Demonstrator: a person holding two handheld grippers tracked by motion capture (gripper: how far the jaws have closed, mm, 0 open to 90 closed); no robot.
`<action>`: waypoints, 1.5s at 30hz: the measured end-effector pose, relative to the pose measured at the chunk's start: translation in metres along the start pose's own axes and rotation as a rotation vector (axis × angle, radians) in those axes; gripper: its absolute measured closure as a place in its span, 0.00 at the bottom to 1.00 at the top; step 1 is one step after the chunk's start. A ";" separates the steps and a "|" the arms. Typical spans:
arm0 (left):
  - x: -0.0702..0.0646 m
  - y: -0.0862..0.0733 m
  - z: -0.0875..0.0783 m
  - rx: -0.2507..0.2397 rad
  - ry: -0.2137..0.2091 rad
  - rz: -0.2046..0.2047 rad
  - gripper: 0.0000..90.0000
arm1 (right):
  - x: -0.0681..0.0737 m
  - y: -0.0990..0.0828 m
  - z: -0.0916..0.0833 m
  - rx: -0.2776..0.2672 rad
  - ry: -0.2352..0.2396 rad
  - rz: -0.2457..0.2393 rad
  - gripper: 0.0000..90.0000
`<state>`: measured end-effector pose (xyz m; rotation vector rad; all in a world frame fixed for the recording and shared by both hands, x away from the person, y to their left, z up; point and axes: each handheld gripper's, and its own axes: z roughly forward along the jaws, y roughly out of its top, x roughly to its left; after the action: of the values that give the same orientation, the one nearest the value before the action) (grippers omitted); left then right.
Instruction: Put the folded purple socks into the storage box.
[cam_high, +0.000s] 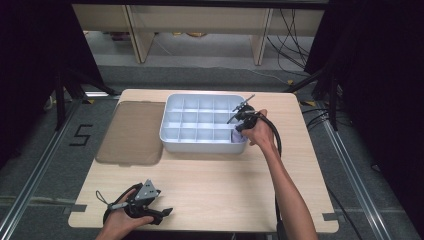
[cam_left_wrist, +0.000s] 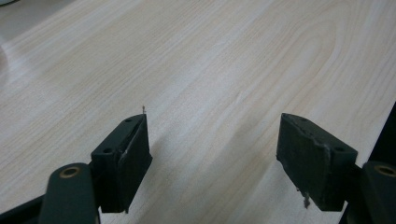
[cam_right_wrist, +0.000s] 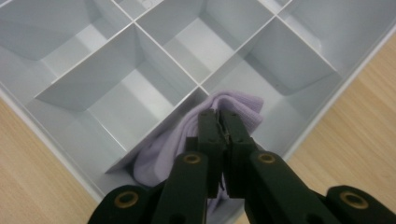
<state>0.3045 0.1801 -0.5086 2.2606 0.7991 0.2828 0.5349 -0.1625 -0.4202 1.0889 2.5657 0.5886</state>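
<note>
Lilac cloth (cam_high: 236, 135) sits folded in the lower right compartment of the white divided tray (cam_high: 172, 134), seen right of centre in the high view, where the right gripper (cam_high: 239, 128) dips into that corner cell, likely because a soft piece needs pressing down to stay below the partitions. To the tray's left lies a smoky translucent lid (cam_high: 131, 132), set flat and aside so the cells stay reachable. At lower left the left gripper (cam_high: 166, 212) rests near the table's (cam_high: 215, 180) front edge, well apart from the work, probably parked until needed.

Looking along the left gripper (cam_left_wrist: 212, 151), its jaws stand wide apart with bare pale wood (cam_left_wrist: 201, 70) between them, holding nothing.

Along the right gripper (cam_right_wrist: 219, 122), at lower centre, the jaws have come together, their tips against the top of the lilac cloth (cam_right_wrist: 173, 144); whether a fold is pinched between them I cannot tell. The cloth bunches against the divider wall (cam_right_wrist: 161, 123), with the neighbouring cells empty.
</note>
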 end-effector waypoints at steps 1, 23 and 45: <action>0.000 0.000 0.000 0.001 0.000 0.003 0.28 | 0.002 0.001 0.003 0.014 0.014 -0.001 0.98; -0.001 -0.001 0.000 -0.002 -0.001 -0.012 0.28 | 0.007 0.004 0.031 0.137 0.034 -0.010 0.97; 0.000 0.000 -0.001 -0.011 -0.002 -0.018 0.28 | 0.007 -0.004 -0.034 -0.089 0.051 0.082 0.68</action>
<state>0.3040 0.1806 -0.5079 2.2425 0.8145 0.2760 0.5139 -0.1688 -0.3929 1.1670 2.5210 0.7522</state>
